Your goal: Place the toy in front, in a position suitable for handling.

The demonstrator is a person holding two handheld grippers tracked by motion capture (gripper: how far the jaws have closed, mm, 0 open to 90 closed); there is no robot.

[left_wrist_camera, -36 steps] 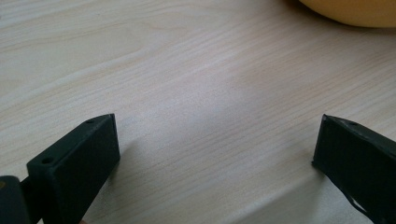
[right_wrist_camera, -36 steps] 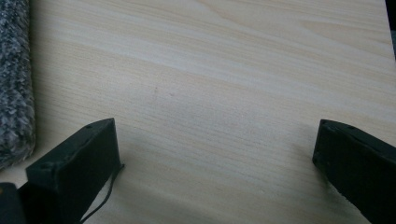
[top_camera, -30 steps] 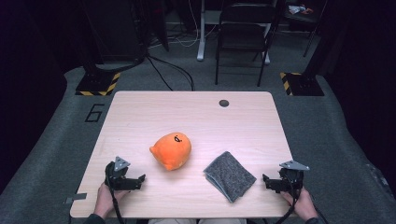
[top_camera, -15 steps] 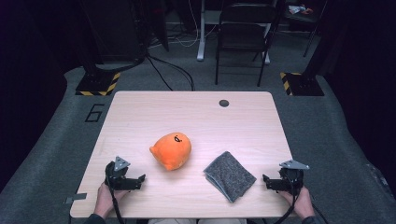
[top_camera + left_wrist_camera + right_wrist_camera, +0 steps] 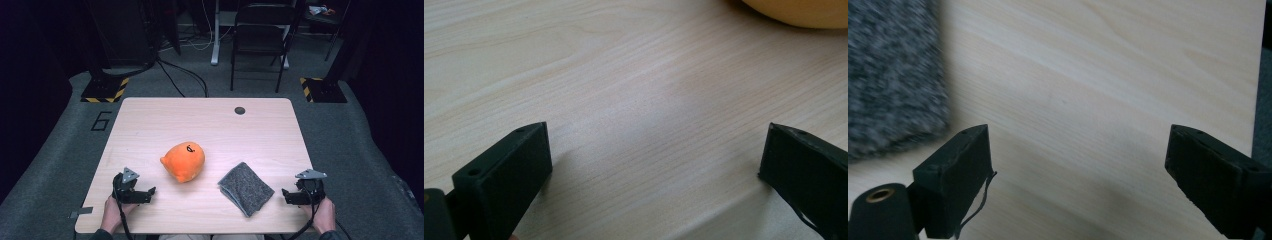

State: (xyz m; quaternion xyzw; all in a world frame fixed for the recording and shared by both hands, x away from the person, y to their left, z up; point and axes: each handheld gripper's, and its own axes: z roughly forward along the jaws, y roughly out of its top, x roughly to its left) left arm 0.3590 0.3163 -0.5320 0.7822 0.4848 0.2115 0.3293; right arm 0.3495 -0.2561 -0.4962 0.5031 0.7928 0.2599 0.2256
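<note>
Nearby, the folded grey cloth (image 5: 246, 188) looks coarse and speckled.

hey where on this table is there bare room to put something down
The far half of the table is bare, from the orange plush toy back to the small dark hole. A narrow strip lies free between toy and folded grey cloth. The near edge is crowded by the left gripper and right gripper.

Table (image 5: 210, 125) far half lies open (toy (image 5: 184, 161), cloth (image 5: 246, 188) block near half).

A large digit "6" (image 5: 101, 121) is marked on the grey floor (image 5: 60, 150) left of the table.
</note>
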